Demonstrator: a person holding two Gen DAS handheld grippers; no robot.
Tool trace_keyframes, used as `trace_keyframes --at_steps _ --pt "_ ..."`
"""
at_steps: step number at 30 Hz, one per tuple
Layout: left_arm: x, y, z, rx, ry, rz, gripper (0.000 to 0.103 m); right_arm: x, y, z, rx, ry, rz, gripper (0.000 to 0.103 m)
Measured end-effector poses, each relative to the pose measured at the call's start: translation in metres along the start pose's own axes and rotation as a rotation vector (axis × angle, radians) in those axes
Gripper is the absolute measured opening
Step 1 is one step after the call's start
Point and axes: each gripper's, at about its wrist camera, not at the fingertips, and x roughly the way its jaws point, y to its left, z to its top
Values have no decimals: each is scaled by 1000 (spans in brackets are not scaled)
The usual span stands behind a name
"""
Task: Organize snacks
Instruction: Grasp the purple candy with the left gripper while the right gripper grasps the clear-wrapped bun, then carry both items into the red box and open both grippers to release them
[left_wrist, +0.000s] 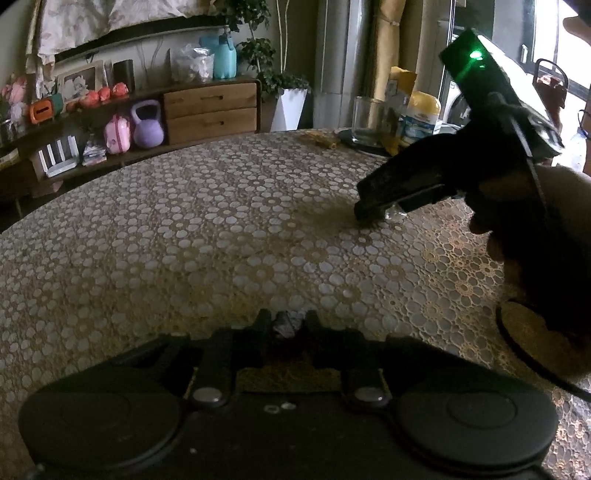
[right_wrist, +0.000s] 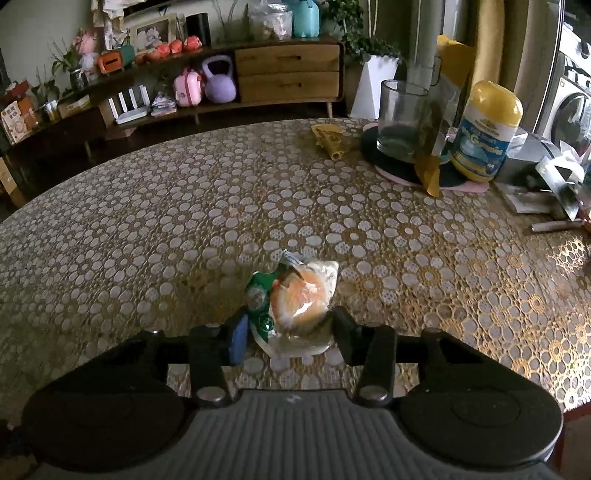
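Snack packet (right_wrist: 299, 306) sits pinched between the right hand-held gripper (right_wrist: 286, 332) fingers, low over the tablecloth (right_wrist: 184, 221).

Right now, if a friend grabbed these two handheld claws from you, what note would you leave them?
Right gripper: closed on a clear-wrapped snack, low over the tablecloth.
Left gripper: closed on a small crinkly wrapper; contents too dark to tell.
At the table's far end: a glass, a yellow-capped bottle, a yellow packet.
Done: two items are gripped.
Left: set both down somewhere tidy; no snack container is visible, so I cannot say where.
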Motion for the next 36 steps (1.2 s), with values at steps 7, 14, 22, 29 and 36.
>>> trace_keyframes --at_steps 7,14,22,29,36 --pt "-9 -2 -3 -21 2 -12 15 -34 -4 -22 -1 2 19 42" --pt "-29 -10 -13 -27 4 -33 15 -78 -13 -54 3 6 45 42" --pt "-59 -24 -20 -32 5 -58 15 -132 -15 -84 6 -3 75 41" --pt "-90 -52 -16 -8 -13 -96 15 -187 -24 -108 11 -43 85 42" --pt "-122 -86 -12 29 -47 -141 15 -239 -42 -131 22 -75 79 42"
